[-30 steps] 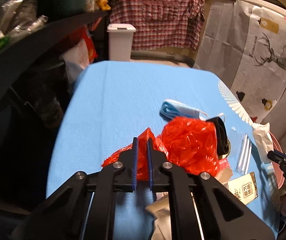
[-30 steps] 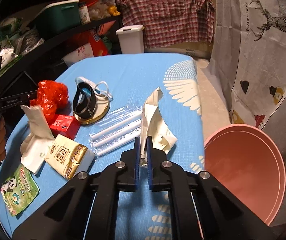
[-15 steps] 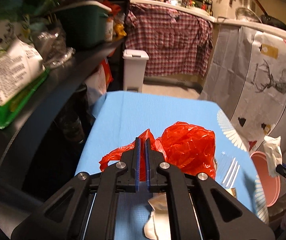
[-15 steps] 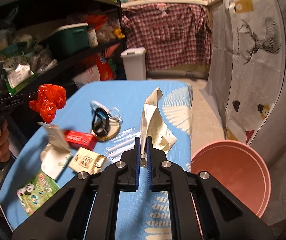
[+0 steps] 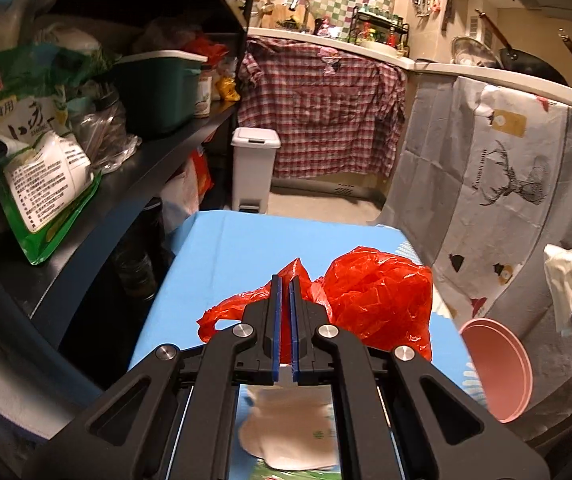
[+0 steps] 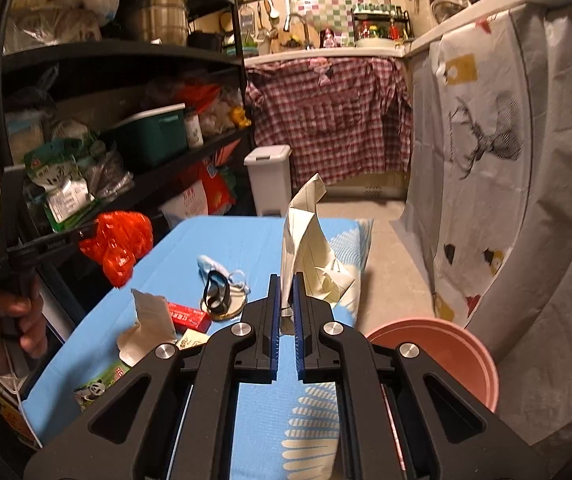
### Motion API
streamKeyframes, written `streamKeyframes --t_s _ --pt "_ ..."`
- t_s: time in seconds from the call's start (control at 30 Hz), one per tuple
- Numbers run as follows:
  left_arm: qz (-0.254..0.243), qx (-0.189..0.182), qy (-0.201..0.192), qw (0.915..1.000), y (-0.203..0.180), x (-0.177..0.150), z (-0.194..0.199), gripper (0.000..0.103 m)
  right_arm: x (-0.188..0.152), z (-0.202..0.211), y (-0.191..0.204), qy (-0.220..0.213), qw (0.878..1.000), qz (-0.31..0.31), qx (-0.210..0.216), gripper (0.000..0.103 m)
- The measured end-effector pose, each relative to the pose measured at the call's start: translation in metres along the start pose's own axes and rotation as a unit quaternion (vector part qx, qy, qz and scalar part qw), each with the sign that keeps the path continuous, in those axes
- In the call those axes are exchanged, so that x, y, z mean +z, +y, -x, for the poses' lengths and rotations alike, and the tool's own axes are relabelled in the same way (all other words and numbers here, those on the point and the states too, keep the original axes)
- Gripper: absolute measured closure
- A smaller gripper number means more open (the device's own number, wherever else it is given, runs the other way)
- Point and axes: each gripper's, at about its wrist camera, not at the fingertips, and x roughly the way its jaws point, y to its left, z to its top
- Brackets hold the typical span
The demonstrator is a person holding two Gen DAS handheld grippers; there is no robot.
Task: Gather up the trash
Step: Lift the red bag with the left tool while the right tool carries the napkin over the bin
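Both grippers are clamped on trash and have risen since a second ago. Left gripper (image 5: 284,280) pinches the handle of the red plastic bag (image 5: 377,300), its jaws pressed together on the film; earlier that bag lay crumpled on the blue table (image 5: 238,252), now it hangs clear above it, bulging toward 2 o'clock of the fingertips. Right gripper (image 6: 285,280) squeezes the crumpled lined paper (image 6: 305,248), which stands upright out of the jaws toward 12 o'clock; a second ago the same paper was already held, but low over the tabletop.

Seen from the right wrist, the left-hand tool is held out nearly level at 9 o'clock, with the person's hand (image 6: 2,328) wrapped round its grip. Each tool tips forward and downward less steeply than before, so shelves and kitchen counter now fill the upper view.

Below, at 10 o'clock, lie a torn white wrapper (image 6: 146,320), a red box (image 6: 188,316) and a black band (image 6: 216,292). At 4 o'clock sits the pink basin (image 6: 445,344) beside the table. Farther, at 12 o'clock, stands a white pedal bin (image 6: 268,176).
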Motion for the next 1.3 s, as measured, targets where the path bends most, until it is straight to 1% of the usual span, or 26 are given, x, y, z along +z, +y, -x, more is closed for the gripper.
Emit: streamKeyframes --t_s 0.2,0.37,0.53,0.7,0.9,1.3 --pt "-0.007 -0.013 -0.012 0.9998 -0.023 0.0 0.012 0.1 0.008 0.028 -0.015 -0.022 0.999 0.023 -0.023 0.096" --pt "-0.005 -0.025 -0.01 0.9996 -0.038 -0.002 0.014 0.1 0.008 0.039 -0.04 -0.031 0.998 0.012 -0.044 0.096" --pt "-0.014 -0.037 -0.006 0.9992 -0.057 -0.008 0.015 0.1 0.005 0.045 -0.068 -0.034 0.997 0.0 -0.071 0.096" --pt "-0.026 -0.056 -0.004 0.9981 -0.077 -0.011 0.014 0.1 -0.004 0.047 -0.09 -0.032 0.995 -0.023 -0.088 0.096" --pt "-0.036 -0.076 0.001 0.9964 -0.103 -0.013 0.008 0.1 -0.02 0.039 -0.114 -0.012 0.994 -0.052 -0.099 0.096" --pt "-0.06 -0.113 0.016 0.9916 -0.161 -0.022 -0.015 0.1 -0.031 0.031 -0.135 0.007 0.99 -0.072 -0.12 0.096"
